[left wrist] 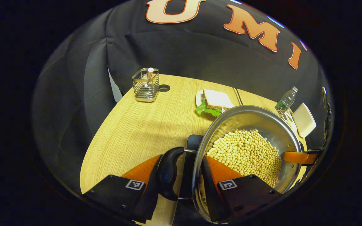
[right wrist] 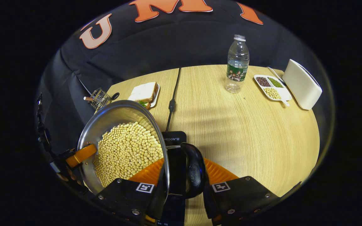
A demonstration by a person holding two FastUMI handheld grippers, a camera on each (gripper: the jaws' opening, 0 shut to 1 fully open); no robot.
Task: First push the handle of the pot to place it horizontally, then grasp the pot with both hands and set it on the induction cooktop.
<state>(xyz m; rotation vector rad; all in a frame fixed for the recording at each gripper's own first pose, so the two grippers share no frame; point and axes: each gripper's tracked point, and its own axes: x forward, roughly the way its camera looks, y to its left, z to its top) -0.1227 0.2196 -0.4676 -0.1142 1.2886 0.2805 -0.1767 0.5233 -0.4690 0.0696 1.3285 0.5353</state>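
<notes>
While both grippers clamp the pot (left wrist: 250, 125) from opposite sides, it hangs tilted just above the induction cooktop (left wrist: 189, 166) — a flat, glossy black slab on the pale wood-grain desk (left wrist: 143, 125). In the left gripper view, the left gripper (left wrist: 185, 175) is closed across the pot's wall and one looped black plastic handle (left wrist: 168, 171): one finger sits inside the bowl, the other outside the handle. Near 3 o'clock in that view, a finger of the right gripper (left wrist: 297, 157) reaches over the far rim. In the right gripper view, the right gripper (right wrist: 181, 182) grips the other rounded black handle (right wrist: 193, 169) and the thin steel rim in the same way, with the left gripper (right wrist: 80, 155) at 9 o'clock on the opposite edge.

The pot is shiny, shallow, round stainless steel, filled with small, smooth yellow soybeans (right wrist: 127, 150). Towards 12 o'clock lies a sandwich (right wrist: 143, 92) on a white plate, with a square wire basket (left wrist: 145, 84) farther left. At 1 o'clock in the right gripper view stand a clear plastic bottle (right wrist: 237, 62), a divided white dish of beans (right wrist: 272, 86) and a rounded white box (right wrist: 302, 83) — all well apart from the pot. A black cable (right wrist: 172, 103) runs back from the cooktop.
</notes>
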